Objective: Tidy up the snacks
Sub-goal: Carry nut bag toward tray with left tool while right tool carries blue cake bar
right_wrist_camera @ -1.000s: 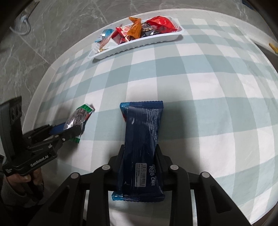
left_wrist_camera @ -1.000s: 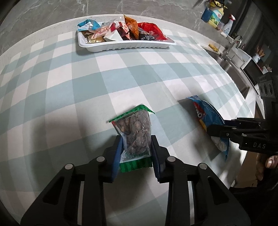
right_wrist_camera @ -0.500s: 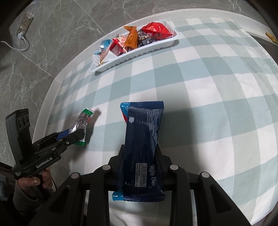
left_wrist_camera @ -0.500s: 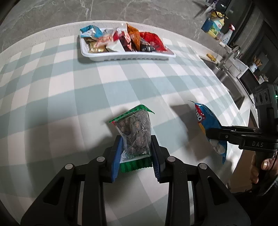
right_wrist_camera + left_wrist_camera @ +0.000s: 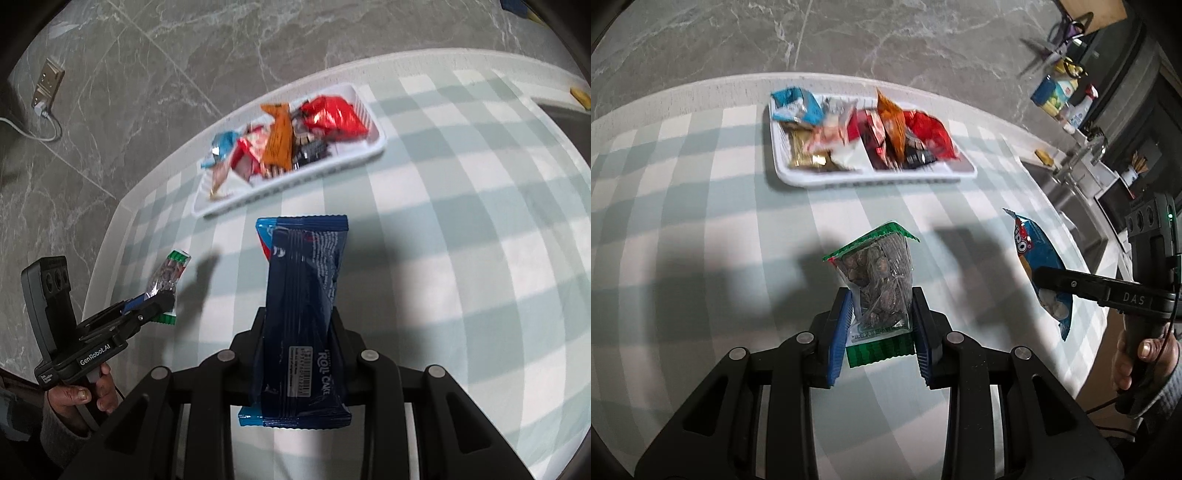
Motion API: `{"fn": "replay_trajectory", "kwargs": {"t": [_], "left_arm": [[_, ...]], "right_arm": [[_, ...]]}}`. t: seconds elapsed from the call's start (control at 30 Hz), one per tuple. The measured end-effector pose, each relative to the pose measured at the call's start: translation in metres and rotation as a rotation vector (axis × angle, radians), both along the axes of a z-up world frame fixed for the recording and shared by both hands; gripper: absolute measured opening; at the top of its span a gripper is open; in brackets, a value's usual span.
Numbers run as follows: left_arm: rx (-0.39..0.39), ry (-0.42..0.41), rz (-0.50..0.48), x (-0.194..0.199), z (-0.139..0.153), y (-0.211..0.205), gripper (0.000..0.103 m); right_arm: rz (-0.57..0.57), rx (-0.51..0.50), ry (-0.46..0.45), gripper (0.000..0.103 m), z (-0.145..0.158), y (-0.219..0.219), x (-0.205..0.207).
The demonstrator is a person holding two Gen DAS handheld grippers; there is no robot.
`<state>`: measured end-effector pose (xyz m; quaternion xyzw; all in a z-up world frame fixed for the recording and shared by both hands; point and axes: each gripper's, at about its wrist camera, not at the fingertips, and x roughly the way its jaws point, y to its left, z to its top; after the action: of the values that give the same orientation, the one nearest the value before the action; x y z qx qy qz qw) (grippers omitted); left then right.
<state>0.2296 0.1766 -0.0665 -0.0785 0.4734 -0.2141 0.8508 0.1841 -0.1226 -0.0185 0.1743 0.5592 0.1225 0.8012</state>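
Note:
My left gripper (image 5: 881, 314) is shut on a clear green-edged nut packet (image 5: 877, 277) and holds it above the checked tablecloth; it also shows in the right wrist view (image 5: 168, 275). My right gripper (image 5: 299, 325) is shut on a dark blue roll cake packet (image 5: 303, 295), also held above the table; the left wrist view shows that packet (image 5: 1039, 266) side-on. A white tray (image 5: 871, 181) with several bright snack packets stands at the far side of the table, ahead of both grippers, and also shows in the right wrist view (image 5: 295, 181).
The table's rounded far edge (image 5: 701, 83) meets a grey marble floor. A sink and counter (image 5: 1067, 173) with bottles stand to the right. A wall plug with a cable (image 5: 44, 96) lies on the floor at left.
Both grippers have risen with their packets and the tray now sits closer in view. The grips have not changed.

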Motion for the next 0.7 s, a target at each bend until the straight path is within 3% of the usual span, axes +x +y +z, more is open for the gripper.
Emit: {"fn": "replay_trajectory", "kwargs": {"t": [0.4,0.7], "left_arm": [[-0.026,-0.052,0.022,0.086,0.034,-0.002,0.029],[-0.017,-0.058,0.038,0.145,0.039,-0.010,0.029]], "right_arm": [[0.026,0.008,-0.059,0.032,0.016,0.003,0.081],[0.049,0.003,-0.083,0.032,0.015,0.004,0.144]]}}
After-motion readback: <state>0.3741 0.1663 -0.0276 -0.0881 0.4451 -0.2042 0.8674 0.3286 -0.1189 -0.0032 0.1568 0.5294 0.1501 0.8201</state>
